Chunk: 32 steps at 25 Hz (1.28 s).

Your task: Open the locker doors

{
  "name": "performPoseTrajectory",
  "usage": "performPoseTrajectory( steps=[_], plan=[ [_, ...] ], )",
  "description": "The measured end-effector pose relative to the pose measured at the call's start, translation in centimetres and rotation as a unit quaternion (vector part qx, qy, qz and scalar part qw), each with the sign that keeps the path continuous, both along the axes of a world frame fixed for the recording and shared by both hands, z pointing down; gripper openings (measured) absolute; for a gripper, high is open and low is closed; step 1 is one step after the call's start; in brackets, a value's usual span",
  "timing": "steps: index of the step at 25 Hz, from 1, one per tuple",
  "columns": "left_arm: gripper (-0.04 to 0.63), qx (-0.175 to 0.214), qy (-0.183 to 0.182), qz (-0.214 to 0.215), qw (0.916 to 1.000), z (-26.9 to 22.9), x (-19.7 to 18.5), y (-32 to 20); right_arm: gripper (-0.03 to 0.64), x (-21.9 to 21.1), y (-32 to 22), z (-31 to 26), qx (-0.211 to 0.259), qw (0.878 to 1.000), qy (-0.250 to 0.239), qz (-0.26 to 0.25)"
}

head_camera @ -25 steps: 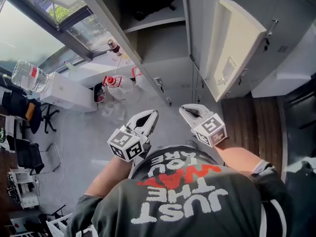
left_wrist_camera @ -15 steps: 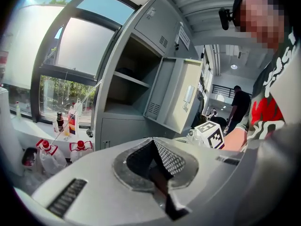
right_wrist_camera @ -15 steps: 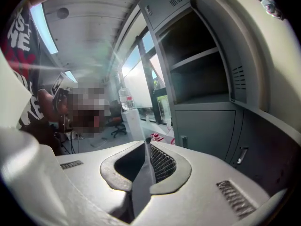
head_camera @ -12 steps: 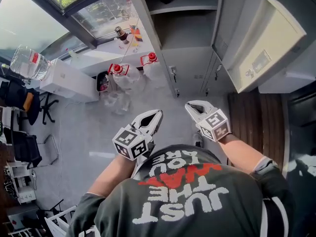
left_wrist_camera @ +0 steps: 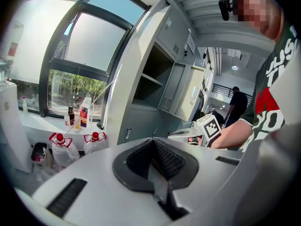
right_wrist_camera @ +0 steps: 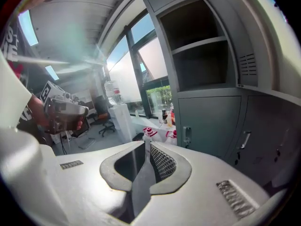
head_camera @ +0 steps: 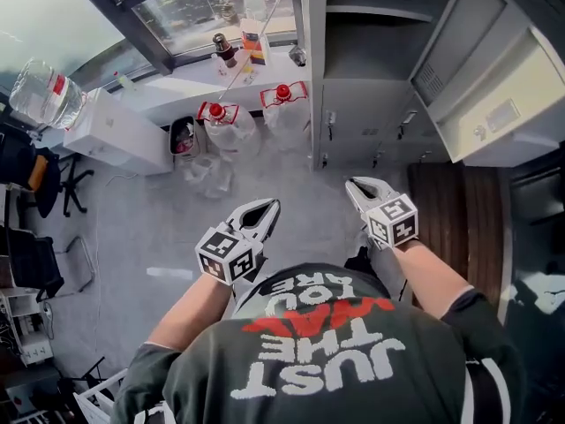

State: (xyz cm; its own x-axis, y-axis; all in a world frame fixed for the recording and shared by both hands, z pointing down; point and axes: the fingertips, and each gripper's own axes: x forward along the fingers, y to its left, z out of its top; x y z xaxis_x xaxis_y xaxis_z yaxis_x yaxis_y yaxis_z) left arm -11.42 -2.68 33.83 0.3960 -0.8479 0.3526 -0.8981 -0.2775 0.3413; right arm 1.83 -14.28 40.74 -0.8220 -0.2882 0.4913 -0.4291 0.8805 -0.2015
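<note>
Now facing the lockers, empty-handed

Stands back from the lower locker doors (head_camera: 357,117), all shut, with the upper door (head_camera: 494,95) swung wide at right. Carries left gripper (head_camera: 267,208) and right gripper (head_camera: 357,186) pinched closed on nothing. Risks knocking the open door's edge on the reach in; has bare floor (head_camera: 291,184) ahead, water bottles (head_camera: 219,129) crowding the left.

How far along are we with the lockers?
Done: one upper locker door stands swung open. In hand: nothing; the left gripper and right gripper are both shut and empty, clear of the lockers. Left: the lower doors beneath it are closed, handles untouched.
</note>
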Motion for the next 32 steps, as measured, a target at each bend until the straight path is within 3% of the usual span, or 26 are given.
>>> performPoseTrajectory(
  steps=[9,12,18,24,28,32],
  plan=[
    [-0.003,-0.037,-0.042,-0.056,0.9969,4.4,6.0,-10.5,0.055,4.1,-10.0,3.3,0.01,0.999,-0.034,-0.042],
    [-0.003,-0.055,-0.033,-0.079,0.9948,5.9,7.5,-13.1,0.055,4.9,-11.6,4.8,0.006,0.997,-0.039,-0.06],
    [-0.003,-0.077,-0.034,-0.057,0.9948,8.9,8.5,-15.0,0.055,5.4,-13.0,7.3,0.005,0.998,-0.031,-0.052],
    [-0.003,-0.077,-0.004,-0.002,0.997,16.8,4.3,-14.2,0.055,2.9,-12.2,15.0,0.006,1.0,-0.005,0.013],
    [-0.003,-0.072,0.004,0.026,0.997,25.0,-2.3,-11.2,0.055,-1.5,-10.5,22.7,0.009,0.998,0.012,0.055],
    [-0.003,-0.071,0.0,0.022,0.9972,32.2,-9.2,-9.0,0.055,-5.4,-9.4,29.5,0.0,0.995,0.027,0.096]
  ],
)
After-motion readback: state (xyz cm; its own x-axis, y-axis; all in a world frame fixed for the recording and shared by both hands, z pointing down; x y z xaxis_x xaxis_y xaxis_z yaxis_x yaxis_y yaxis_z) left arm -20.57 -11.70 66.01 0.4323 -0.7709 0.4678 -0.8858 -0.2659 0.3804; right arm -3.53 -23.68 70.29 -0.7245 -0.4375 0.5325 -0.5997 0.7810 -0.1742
